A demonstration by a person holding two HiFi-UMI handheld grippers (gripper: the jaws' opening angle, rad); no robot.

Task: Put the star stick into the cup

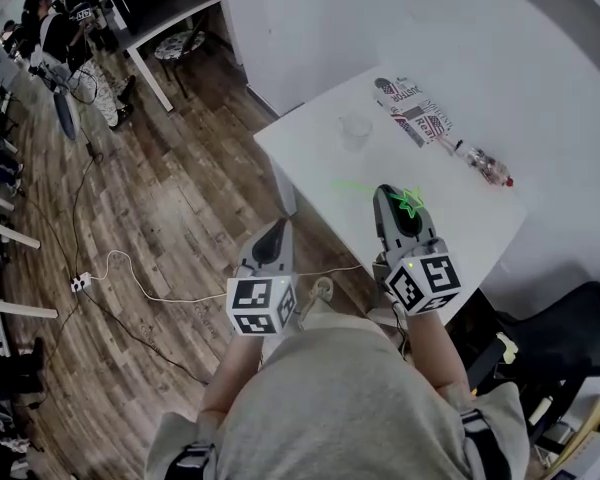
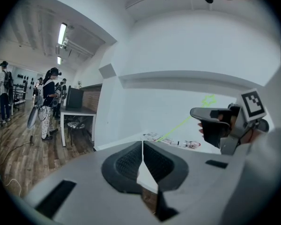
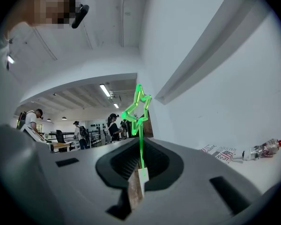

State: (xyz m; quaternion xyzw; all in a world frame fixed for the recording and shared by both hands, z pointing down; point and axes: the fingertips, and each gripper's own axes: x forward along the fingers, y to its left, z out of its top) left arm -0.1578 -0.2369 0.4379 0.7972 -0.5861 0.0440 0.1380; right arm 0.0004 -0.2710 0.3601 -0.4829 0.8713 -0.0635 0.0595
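Observation:
A green stick with a star (image 1: 412,204) on its end is held in my right gripper (image 1: 385,196), which is shut on it over the near side of the white table (image 1: 305,153). In the right gripper view the star (image 3: 136,108) stands above the jaws, and the shaft runs down between them at the gripper (image 3: 140,172). The left gripper view shows the star (image 2: 208,100) and its thin tail slanting down towards the table. The clear cup (image 1: 355,130) stands further back, well apart from the stick. My left gripper (image 1: 277,230) is shut and empty, off the table's near-left edge (image 2: 142,161).
A printed packet (image 1: 412,111) and a small lying bottle (image 1: 482,164) rest at the table's far right by the wall. Wooden floor with a white cable (image 1: 150,288) lies left. People stand by a far desk (image 1: 170,18). A black chair (image 1: 570,343) is at the right.

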